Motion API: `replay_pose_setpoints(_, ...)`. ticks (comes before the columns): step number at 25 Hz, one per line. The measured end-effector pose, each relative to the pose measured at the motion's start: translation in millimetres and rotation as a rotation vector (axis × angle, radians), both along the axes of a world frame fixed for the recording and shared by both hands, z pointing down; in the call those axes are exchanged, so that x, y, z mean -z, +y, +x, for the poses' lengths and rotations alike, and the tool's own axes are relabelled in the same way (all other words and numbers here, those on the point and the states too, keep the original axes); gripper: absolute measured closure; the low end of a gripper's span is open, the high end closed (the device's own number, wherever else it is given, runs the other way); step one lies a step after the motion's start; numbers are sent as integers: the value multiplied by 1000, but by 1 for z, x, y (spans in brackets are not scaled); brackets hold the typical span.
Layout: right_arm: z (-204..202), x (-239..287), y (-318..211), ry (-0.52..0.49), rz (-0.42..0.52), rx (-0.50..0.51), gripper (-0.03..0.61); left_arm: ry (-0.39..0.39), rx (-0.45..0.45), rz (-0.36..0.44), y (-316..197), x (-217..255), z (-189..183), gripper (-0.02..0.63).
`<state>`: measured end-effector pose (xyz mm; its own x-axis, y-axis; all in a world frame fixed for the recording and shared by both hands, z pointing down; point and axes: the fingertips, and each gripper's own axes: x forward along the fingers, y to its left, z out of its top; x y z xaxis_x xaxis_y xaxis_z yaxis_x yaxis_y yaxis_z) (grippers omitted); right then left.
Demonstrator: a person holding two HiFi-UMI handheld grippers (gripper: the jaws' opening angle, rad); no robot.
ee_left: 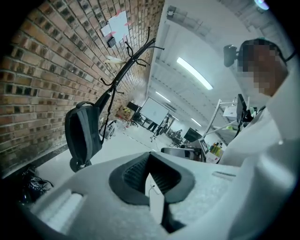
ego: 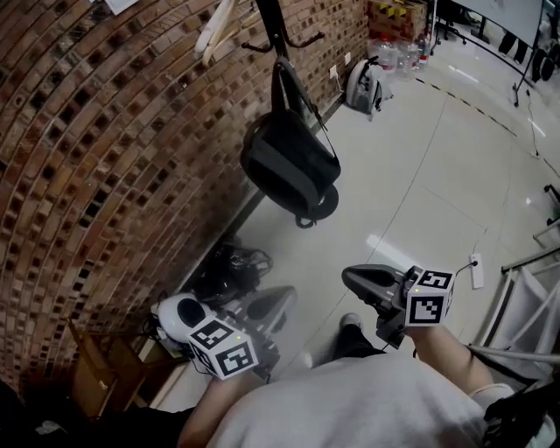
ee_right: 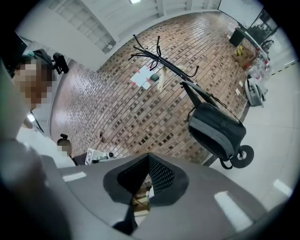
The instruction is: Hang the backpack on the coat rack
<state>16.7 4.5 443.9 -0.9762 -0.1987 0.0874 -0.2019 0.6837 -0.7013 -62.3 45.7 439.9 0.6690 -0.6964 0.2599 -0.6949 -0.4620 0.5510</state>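
A dark grey backpack (ego: 289,162) hangs by its top strap from a hook of the black coat rack (ego: 273,26), which stands against the brick wall. It hangs free of both grippers. My left gripper (ego: 269,306) sits low at the left, close to my body, shut with nothing in it. My right gripper (ego: 352,278) is at the right, also drawn back, jaws together and empty. The left gripper view shows the backpack (ee_left: 83,133) on the rack (ee_left: 126,65) well beyond the closed jaws (ee_left: 151,171). In the right gripper view the backpack (ee_right: 216,129) hangs far ahead of the jaws (ee_right: 149,176).
The brick wall (ego: 105,157) runs along the left. A tangle of black cables (ego: 229,262) and a wooden crate (ego: 96,372) lie at its foot. A second, light backpack (ego: 363,85) and water bottles (ego: 394,52) stand farther along. A white frame (ego: 525,306) is at the right.
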Motion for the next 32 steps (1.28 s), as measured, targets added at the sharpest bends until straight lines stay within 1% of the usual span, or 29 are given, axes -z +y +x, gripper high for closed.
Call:
replay_pose_setpoints(3,-12,-2,50,14,-17,-26,578,19,-24,-3,42,-2,-6,614)
replay_pose_setpoints(6,-31,0,97,46,-23,-19,578,49,9,1,78,6,-28,614)
replay_pose_setpoints(8,-39,13,119,47,11,-19,578,74,23,28,94,21,-41,614)
replay_pose_setpoints(9,-41,22,127,48,39,-19,578,71,17,52,101,30,-43,614)
replay_pose_setpoints(11,-45,38,143,47,85,-20,578,28,-11,103,119,45,-42,614)
replay_pose_setpoints(13,-48,49,157,40,108,-25,578,-7,-39,141,136,54,-39,614)
replay_pose_setpoints(18,-53,58,184,65,148,-27,578,10,-63,158,159,63,-35,614)
replay_pose_setpoints(23,-52,57,195,85,154,-43,578,29,-69,162,169,64,-36,614)
replay_pose_setpoints(28,-53,52,200,92,152,-34,578,16,-78,177,174,60,-32,614)
replay_pose_setpoints(32,-53,51,204,96,156,-21,578,5,-79,161,176,54,-28,614)
